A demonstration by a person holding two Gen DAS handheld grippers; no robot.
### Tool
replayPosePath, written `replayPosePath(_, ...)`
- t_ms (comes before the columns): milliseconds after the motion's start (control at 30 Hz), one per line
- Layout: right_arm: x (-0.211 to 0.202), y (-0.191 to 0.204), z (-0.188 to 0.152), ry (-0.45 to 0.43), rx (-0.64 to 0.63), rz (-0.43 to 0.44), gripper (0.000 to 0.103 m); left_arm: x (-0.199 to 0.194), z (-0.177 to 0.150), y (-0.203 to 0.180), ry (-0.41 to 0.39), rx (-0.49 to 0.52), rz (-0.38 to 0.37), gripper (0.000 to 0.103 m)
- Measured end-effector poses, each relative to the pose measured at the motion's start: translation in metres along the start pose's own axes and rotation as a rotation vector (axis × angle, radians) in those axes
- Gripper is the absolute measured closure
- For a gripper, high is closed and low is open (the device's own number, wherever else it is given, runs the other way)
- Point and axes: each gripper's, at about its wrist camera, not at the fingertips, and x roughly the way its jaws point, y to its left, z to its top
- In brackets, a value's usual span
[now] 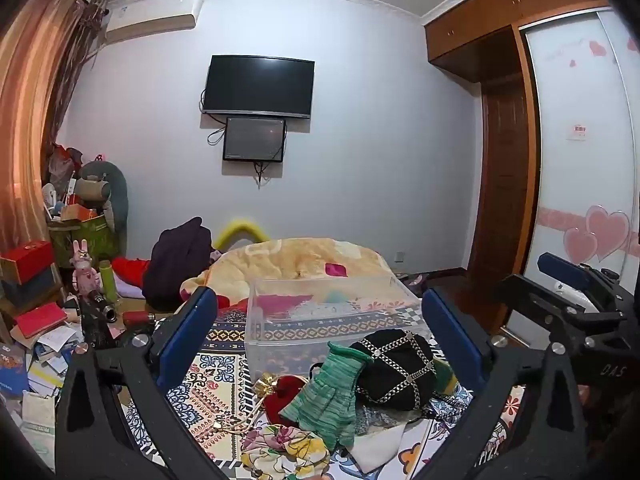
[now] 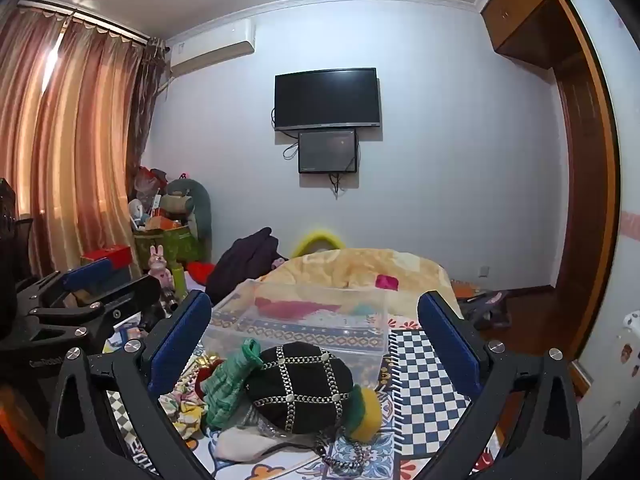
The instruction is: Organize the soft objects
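Note:
A pile of soft things lies on the patterned bedspread [image 1: 216, 384]: a black studded hat [image 1: 394, 368], a green knit glove [image 1: 328, 400], a red pouch [image 1: 286, 394], a floral scrunchie [image 1: 280, 450] and white cloth [image 1: 384, 446]. Behind the pile stands a clear plastic box [image 1: 328, 316]. My left gripper [image 1: 316, 336] is open above the pile, holding nothing. My right gripper [image 2: 314, 336] is open and empty too, with the hat [image 2: 300, 386], the glove [image 2: 228, 384] and a green-yellow soft item [image 2: 366, 408] between its fingers. The box also shows in the right wrist view [image 2: 304, 320].
A yellow blanket [image 1: 304, 258] lies behind the box, dark clothing [image 1: 180, 260] to its left. Books, boxes and a rabbit figure [image 1: 84, 268] crowd the left side. A wardrobe [image 1: 580, 152] stands at the right. A TV [image 1: 258, 84] hangs on the far wall.

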Motion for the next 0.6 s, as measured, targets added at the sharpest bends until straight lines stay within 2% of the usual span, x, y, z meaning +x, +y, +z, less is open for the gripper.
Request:
replayPosePath(267, 0.001, 0.001, 0.001, 0.003, 0.006, -0.008, 0.000, 0.008, -0.001, 0.002, 0.012, -0.003, -0.002, 0.000)
replayPosePath(600, -0.004, -0.002, 0.002, -0.004, 0.022, -0.001, 0.000, -0.003, 0.003, -0.001, -0.006, 0.002, -0.009, 0.000)
